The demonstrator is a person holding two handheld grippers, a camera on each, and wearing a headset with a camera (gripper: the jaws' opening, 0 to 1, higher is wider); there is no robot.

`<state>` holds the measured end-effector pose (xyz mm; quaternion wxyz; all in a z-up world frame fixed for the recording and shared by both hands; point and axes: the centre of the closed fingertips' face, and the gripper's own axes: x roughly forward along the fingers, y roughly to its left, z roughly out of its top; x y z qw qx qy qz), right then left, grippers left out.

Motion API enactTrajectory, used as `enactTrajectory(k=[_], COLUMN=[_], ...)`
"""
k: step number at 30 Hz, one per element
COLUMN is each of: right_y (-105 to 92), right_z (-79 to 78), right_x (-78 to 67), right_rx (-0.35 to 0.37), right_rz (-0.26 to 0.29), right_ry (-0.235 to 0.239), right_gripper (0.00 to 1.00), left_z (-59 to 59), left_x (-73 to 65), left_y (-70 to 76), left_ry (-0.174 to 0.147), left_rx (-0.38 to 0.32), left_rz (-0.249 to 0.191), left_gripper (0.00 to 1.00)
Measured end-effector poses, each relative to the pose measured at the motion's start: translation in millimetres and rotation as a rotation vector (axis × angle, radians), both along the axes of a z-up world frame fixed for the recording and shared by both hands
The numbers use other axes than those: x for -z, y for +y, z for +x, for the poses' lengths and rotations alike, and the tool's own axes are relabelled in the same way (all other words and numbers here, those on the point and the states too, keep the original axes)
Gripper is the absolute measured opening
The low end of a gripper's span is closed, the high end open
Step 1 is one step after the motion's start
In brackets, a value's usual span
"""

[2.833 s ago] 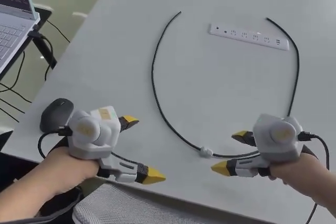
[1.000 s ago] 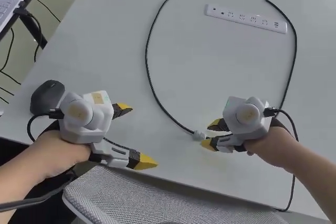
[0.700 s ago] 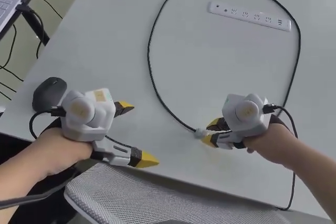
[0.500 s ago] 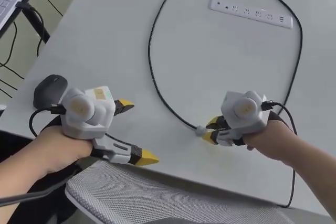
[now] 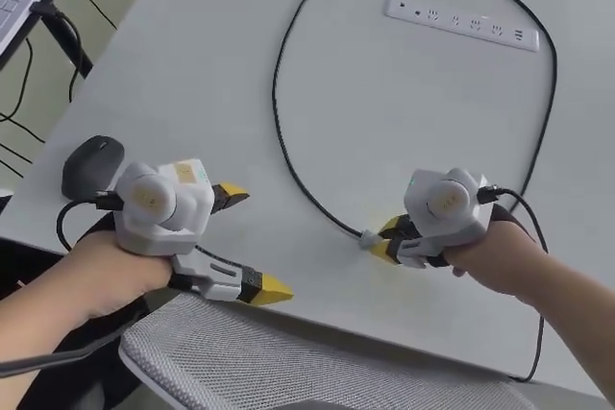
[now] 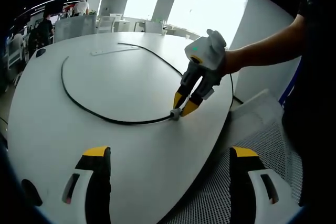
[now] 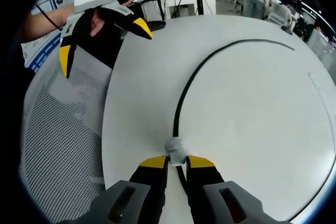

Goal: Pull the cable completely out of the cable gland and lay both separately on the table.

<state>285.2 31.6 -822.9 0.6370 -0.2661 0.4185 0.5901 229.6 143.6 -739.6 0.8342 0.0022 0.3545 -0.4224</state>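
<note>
The right tongs (image 5: 382, 240) sit low on the tabletop (image 5: 404, 122) near its front edge, tips pointing toward the person's left. Their jaws are drawn close together, leaving only a narrow gap. In the right gripper view the black cable (image 5: 277, 122) runs through that gap. The white cable gland (image 5: 366, 236) lies just ahead of the yellow tips, touching or almost touching them. Whether the jaws actually press on the cable cannot be determined. The gland is threaded on the cable and rests on the tabletop. From the gland, one run of the cable sweeps in a wide arc across the left part of the tabletop and ends in a free end at the far side. The other run is hidden by the right hand (image 5: 490, 261) and shows again beyond it, curving round the right end of a white power strip (image 5: 461, 23) that lies flat at the far side. The left tongs (image 5: 259, 239) are held at the front left, well apart from the gland, with the jaws spread wide and nothing between them. Their lower jaw reaches past the tabletop edge over a grey mesh chair (image 5: 250, 362). A dark computer mouse (image 5: 92, 162) lies on the tabletop just beyond the left hand (image 5: 106, 280).
</note>
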Motion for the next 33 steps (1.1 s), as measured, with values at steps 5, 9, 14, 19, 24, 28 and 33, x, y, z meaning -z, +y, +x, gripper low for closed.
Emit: enactTrajectory(k=[5,9,14,19,24,28,33], right_y=[1.3,1.0,-0.1,-0.1,2.3,4.9,8.7], right_z=[0.3,-0.2,-2.6,-3.9,-6.1,-10.1,-16.0], right_x=[0.4,0.0,-3.3,-12.8,-24.1,-33.9,-46.8], right_rx=[-0.007,-0.011,0.009,0.028,0.045,0.054,0.061], right_rz=[0.002,-0.007,-0.006,0.011,0.035,0.055,0.083], right_ry=[-0.010,-0.019,0.005,0.018,0.029,0.036,0.045], right_gripper=[0.08,0.07,0.07,0.07,0.07,0.07,0.07], left_z=[0.2,2.6,5.7,10.3,11.0,11.2,11.3], left_x=[1.0,1.5,2.9,2.4,-0.2,-3.6,-9.3], left_y=[0.4,-0.2,-1.8,-2.8,-5.6,-8.5,-13.3], left_ry=[0.002,0.000,-0.003,-0.013,-0.022,-0.029,-0.041], left_rx=[0.006,0.008,0.016,0.023,0.038,0.040,0.049], left_rz=[0.005,0.003,0.001,-0.003,-0.010,-0.015,-0.020], left_gripper=[0.94,0.94,0.94,0.94,0.91,0.92,0.92])
